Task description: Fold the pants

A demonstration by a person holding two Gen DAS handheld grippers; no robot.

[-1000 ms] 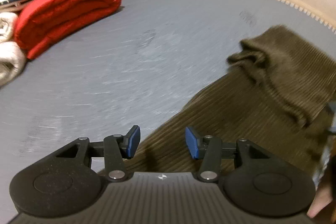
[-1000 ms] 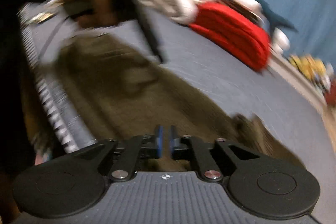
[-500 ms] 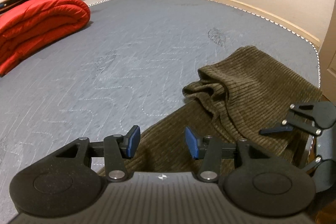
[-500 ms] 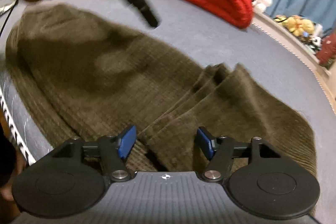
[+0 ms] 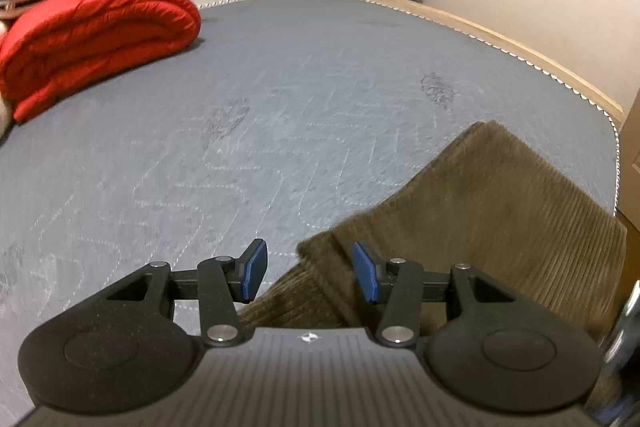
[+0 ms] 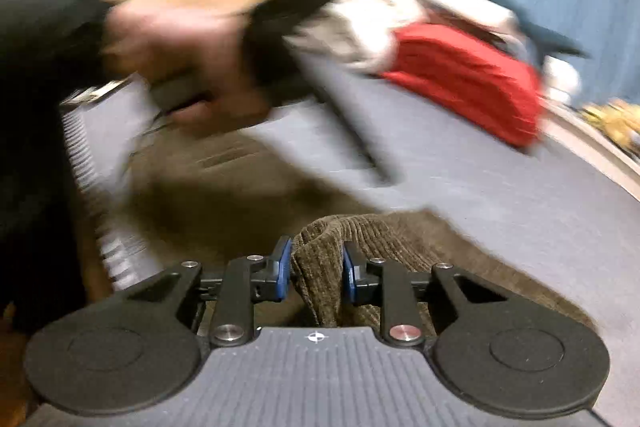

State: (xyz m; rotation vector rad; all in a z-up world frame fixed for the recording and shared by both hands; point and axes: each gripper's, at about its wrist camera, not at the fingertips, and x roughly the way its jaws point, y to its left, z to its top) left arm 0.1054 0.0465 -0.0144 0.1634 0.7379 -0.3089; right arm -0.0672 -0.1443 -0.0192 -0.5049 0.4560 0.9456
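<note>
Olive-brown corduroy pants (image 5: pixel 492 211) lie spread on the grey bed (image 5: pixel 280 99), at its near right corner in the left wrist view. A bunched fold of them (image 6: pixel 320 259) stands between the blue pads of the right hand-held gripper (image 6: pixel 315 269), jaws closing, pads pressing the cloth. Left hand-held gripper (image 5: pixel 308 271) released, jaws apart over the pants' edge, gripping nothing; person's hand (image 6: pixel 188 55) blurred behind, red folded blanket (image 5: pixel 92 39) well apart at the far side.
</note>
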